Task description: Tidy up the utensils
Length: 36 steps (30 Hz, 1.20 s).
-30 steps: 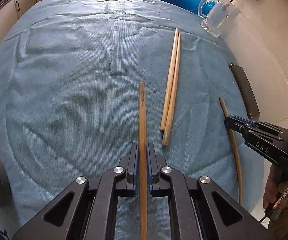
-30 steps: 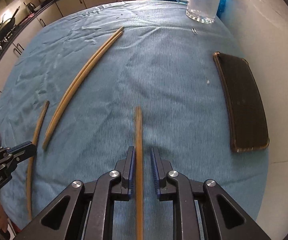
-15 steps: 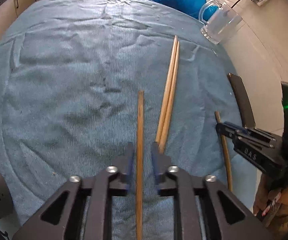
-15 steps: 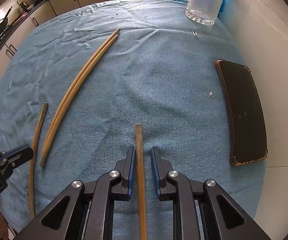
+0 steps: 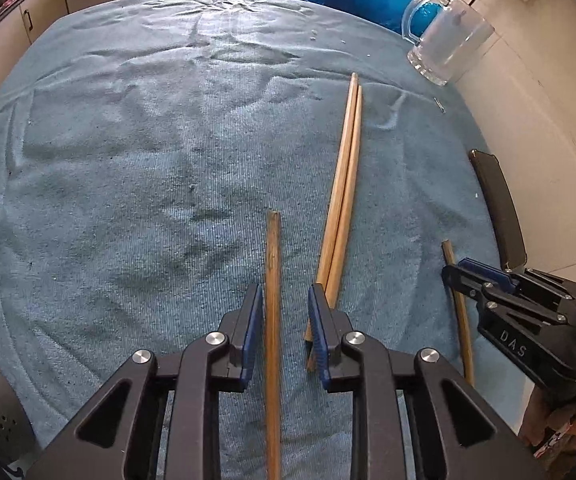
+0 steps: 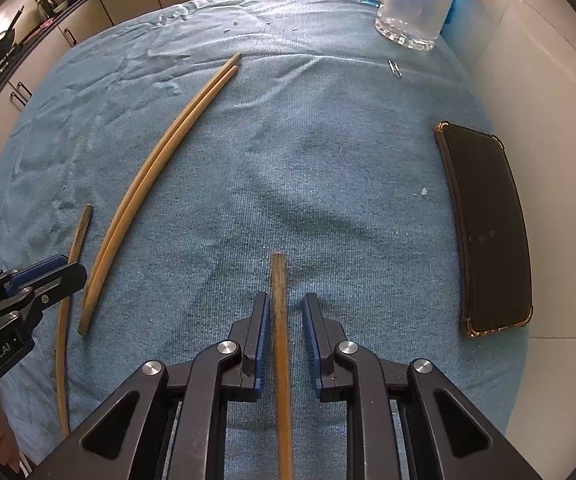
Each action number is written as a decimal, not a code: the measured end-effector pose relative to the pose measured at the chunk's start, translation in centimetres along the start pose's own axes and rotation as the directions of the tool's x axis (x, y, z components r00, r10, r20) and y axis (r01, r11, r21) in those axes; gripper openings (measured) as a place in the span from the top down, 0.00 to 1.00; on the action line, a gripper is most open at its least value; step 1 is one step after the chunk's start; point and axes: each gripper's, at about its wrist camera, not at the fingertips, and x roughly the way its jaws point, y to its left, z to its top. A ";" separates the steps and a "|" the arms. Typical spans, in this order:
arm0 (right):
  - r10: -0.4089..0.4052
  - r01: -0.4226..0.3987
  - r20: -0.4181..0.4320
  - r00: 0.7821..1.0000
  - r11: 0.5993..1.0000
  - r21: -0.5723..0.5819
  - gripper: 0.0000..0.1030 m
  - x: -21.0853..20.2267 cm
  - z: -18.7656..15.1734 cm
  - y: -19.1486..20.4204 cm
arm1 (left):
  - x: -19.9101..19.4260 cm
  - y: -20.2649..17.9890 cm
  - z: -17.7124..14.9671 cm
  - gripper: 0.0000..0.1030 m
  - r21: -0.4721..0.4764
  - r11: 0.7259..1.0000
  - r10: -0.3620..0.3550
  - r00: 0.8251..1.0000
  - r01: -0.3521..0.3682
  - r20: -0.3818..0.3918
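Left gripper (image 5: pixel 284 312) parted around dark wooden chopstick (image 5: pixel 273 300), near end cut off; right gripper (image 6: pixel 284 320) opening around another wooden chopstick (image 6: pixel 280 320), likewise cropped

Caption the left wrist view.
Open left gripper straddling a dark wooden chopstick on blue towel, beside a lighter pair.

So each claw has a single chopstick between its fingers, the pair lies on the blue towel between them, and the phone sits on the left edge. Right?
Not quite. The phone sits on the right edge, as the right wrist view shows. The rest holds: each claw, left and right, has a single chopstick between its fingers, and the pair lies on the towel between them.
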 end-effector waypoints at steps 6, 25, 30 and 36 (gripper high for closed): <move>0.018 -0.018 -0.007 1.000 1.000 0.016 0.72 0.3 0.9 -0.1 | 0.1 -0.4 -0.4 0.94 0.042 0.999 0.032 0.999 -0.033 0.016; 0.153 -0.188 0.409 0.900 0.981 0.047 0.93 -7.5 -4.9 -1.2 | -10.9 -1.5 -8.1 0.94 0.085 0.995 0.008 0.928 -0.043 0.372; 0.165 -0.205 0.513 0.843 0.979 0.021 0.93 -10.8 -7.0 0.0 | -13.8 -1.5 -10.2 0.94 0.068 0.997 0.004 0.892 -0.039 0.452; 0.178 -0.217 0.602 0.779 0.976 -0.009 0.93 -14.0 -9.7 0.8 | -17.1 -1.3 -12.3 0.94 0.054 0.998 -0.023 0.851 -0.007 0.525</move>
